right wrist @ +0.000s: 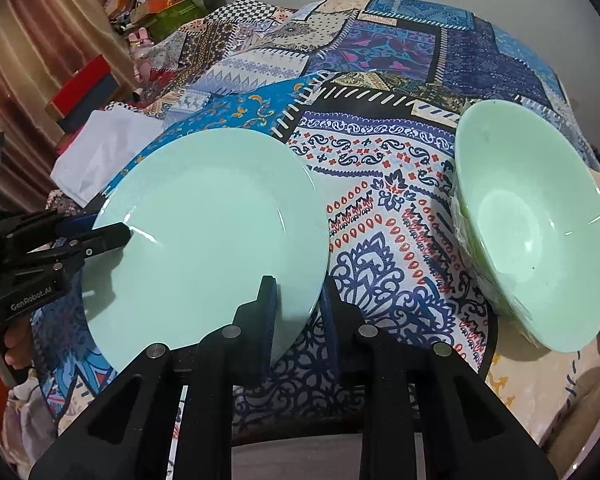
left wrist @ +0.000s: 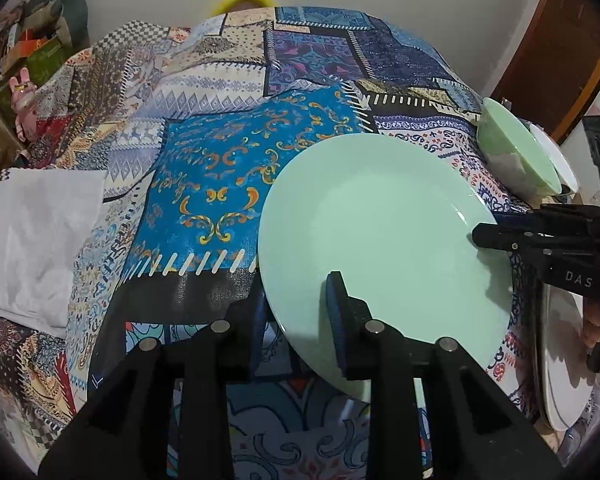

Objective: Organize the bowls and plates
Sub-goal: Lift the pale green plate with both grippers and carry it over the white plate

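Both the left gripper (left wrist: 300, 320) and right gripper (right wrist: 300, 312) pinch the green plate (left wrist: 376, 232) by opposite rims; it looks stiff, glossy, slippery and breakable.

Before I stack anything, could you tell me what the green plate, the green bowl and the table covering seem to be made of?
Green plate: glossy glazed ceramic or opal glass, judging by sharp highlights near its rim.
Green bowl: same smooth, shiny look, probably the same material.
Table covering: printed patchwork pattern with folds; soft fabric or oilcloth, hard to tell.
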Demonstrator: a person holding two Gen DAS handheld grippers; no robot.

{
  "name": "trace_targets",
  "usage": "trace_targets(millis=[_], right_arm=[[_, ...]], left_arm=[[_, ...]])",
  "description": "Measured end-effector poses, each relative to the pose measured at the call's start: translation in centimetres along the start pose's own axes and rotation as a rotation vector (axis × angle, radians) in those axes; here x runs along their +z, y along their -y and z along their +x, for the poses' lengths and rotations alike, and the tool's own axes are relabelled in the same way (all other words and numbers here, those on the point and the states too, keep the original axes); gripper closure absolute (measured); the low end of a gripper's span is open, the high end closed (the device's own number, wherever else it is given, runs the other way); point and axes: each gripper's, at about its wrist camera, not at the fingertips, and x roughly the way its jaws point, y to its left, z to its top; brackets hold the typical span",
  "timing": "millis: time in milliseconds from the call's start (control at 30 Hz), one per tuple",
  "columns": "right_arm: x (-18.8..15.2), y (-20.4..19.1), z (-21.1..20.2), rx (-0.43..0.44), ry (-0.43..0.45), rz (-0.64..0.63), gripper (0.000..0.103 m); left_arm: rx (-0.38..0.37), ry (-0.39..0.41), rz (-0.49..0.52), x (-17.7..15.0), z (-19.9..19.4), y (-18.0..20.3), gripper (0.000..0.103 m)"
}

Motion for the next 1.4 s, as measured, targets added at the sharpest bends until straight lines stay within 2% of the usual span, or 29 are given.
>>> trace_targets(millis=[167,400,633,1000,1400], right_arm=[[-0.2,0.0,-0.7,-0.021,0.02,0.016,0.084],[-0.7,0.2,-2.7,-0.007,0.064,0.052,0.084],[-1.1,0.0,-5.4,-0.001,0.118,0.066,0.084],[-2.8,0.2,-9.9,-0.021,0.184,0.082,0.084],[-5.6,1.2,-13.5,-0.041,0.219,0.13,0.084]], left_arm=[[-0.001,-0.006,-0.019,0.0,-0.5,0.0,0.076],[-0.017,0.007,-0.031,-0.4,-2.0,0.7,0.076],[-0.027,0.053,-0.03,-0.3,-4.6,1.8,0.076],[-0.033,0.102,0.009,-0.7,-8.8,4.7,0.076],[-0.059,0.13,0.055,-1.7,-11.9,8.8,0.076]])
